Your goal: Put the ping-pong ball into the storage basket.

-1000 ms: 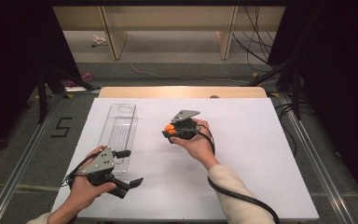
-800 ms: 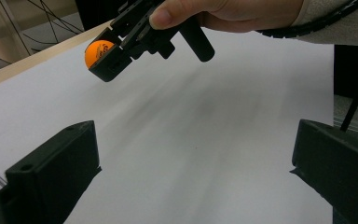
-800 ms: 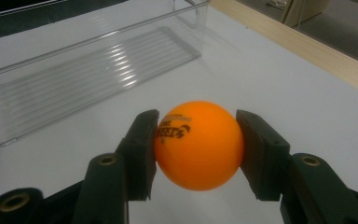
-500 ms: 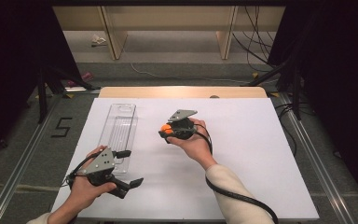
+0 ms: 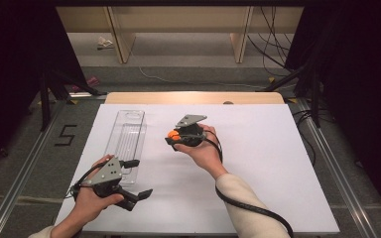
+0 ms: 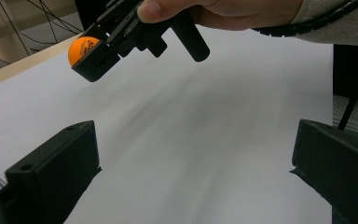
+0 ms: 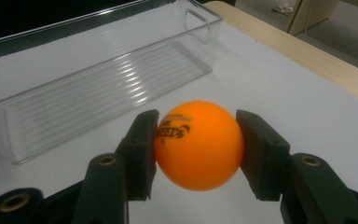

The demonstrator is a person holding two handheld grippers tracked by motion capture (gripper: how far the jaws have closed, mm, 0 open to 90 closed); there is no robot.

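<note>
Nearest the white table's front edge (image 5: 193,229), the left gripper (image 5: 138,179) rests with jaws spread wide and nothing between them, just beside the near end of the clear tray (image 5: 128,136). Bare table surface lies open to the tray's right. Beyond, the right gripper (image 7: 196,147) clamps the orange ball (image 7: 198,144), raised right of the tray. The right gripper view resolves black print on the ball and the tray's ribbed floor.

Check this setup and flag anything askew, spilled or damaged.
Nothing stands out. The clear tray lies flat and empty on the white table, the orange ball sits whole between the right gripper pads, and the left gripper is open.
</note>
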